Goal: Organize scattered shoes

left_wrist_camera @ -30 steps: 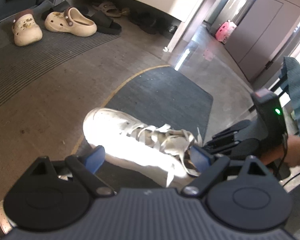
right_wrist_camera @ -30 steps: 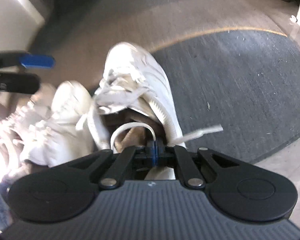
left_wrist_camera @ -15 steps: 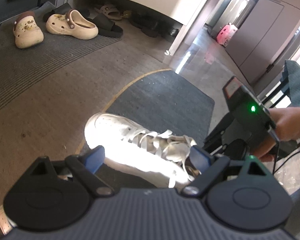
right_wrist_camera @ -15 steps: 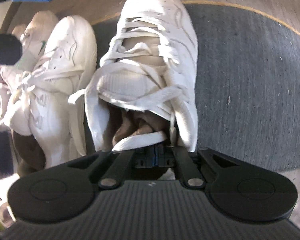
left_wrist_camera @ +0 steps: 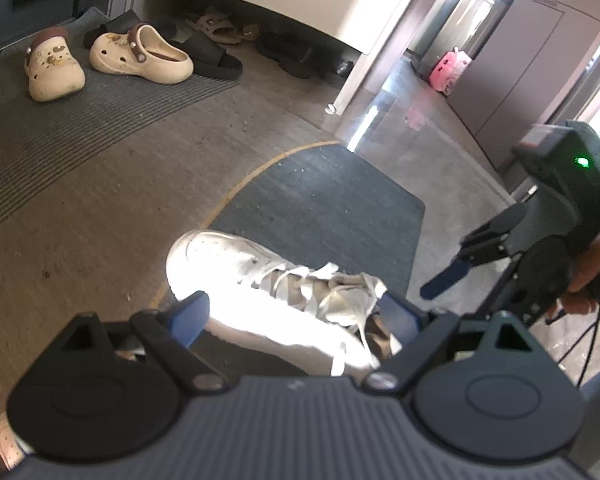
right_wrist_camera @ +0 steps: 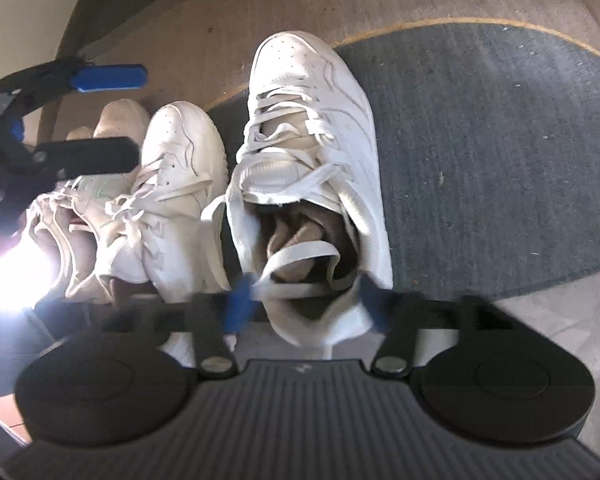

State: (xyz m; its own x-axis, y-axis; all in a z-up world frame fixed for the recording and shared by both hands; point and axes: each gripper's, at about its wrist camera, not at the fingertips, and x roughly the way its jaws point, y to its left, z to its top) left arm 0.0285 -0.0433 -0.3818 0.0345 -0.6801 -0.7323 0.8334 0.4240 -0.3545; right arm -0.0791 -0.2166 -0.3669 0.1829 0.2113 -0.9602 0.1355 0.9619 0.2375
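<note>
Three white sneakers side by side — brown sock inside one.

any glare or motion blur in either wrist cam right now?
Left wrist view: sun blows out the side of the white sneaker; fisheye bends the dark mat edges; left claw sharp. Right wrist view: blown-out patch at the left edge by the other sneakers; right claw fingertips smeared as its jaws have just been opening; floor sharp.

Sneaker on mat edge, toe at 12. 2 sneakers just beside, at 9. Clogs far off at 11.
</note>
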